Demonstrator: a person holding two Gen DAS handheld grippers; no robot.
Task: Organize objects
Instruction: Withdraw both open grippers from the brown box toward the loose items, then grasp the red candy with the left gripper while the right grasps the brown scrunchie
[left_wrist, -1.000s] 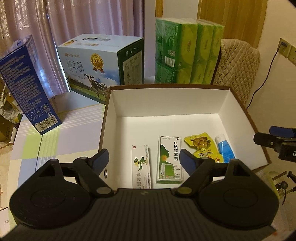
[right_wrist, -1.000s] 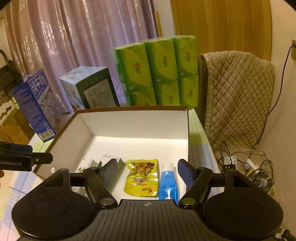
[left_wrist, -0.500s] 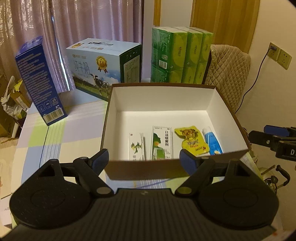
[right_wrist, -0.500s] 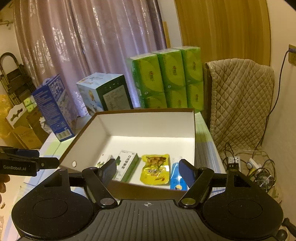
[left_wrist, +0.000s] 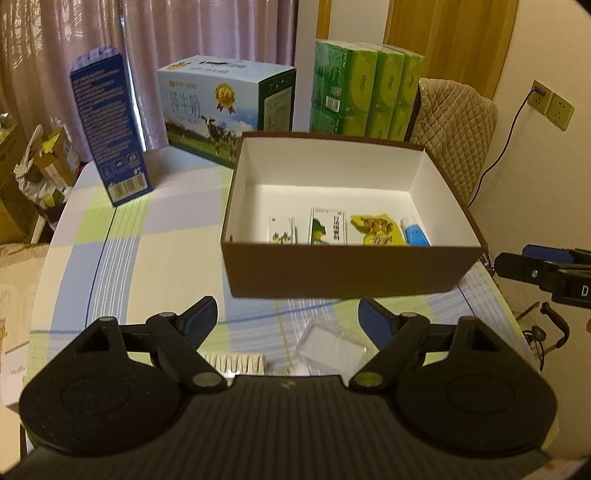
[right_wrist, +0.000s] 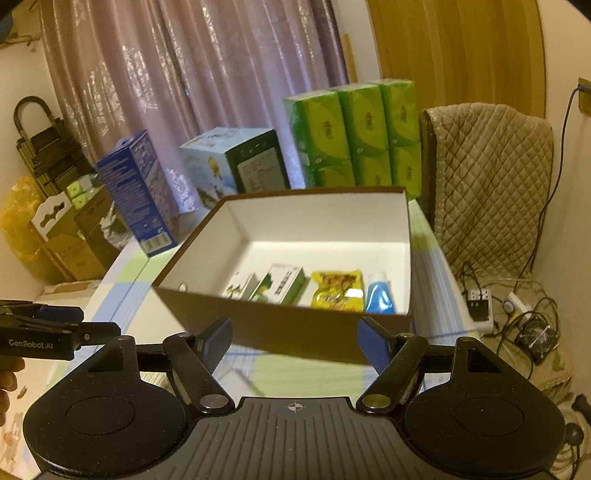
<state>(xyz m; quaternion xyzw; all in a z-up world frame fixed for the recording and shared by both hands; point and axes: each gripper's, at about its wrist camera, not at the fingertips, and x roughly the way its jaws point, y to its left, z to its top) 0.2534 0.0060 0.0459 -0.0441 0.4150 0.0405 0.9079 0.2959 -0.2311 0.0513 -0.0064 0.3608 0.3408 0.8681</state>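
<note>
A brown box (left_wrist: 343, 271) (right_wrist: 280, 326) with a white inside stands on the checked table. Along its near wall lie two green-and-white cartons (left_wrist: 328, 230) (right_wrist: 282, 282), a yellow snack pouch (left_wrist: 376, 230) (right_wrist: 336, 290) and a blue tube (left_wrist: 415, 232) (right_wrist: 378, 297). My left gripper (left_wrist: 288, 315) is open over the table in front of the box, above a clear plastic case (left_wrist: 330, 347) and a white ribbed packet (left_wrist: 236, 363). My right gripper (right_wrist: 295, 341) is open before the box's near right corner, holding nothing.
Behind the box stand a blue carton (left_wrist: 107, 129), a milk case (left_wrist: 229, 107) and stacked green tissue packs (left_wrist: 365, 88). A quilted chair back (right_wrist: 491, 177) is at the right, with cables and a small fan (right_wrist: 535, 338) on the floor.
Both grippers have pulled back and up from over the box, so its near wall and the table in front now show. Both stayed open.
</note>
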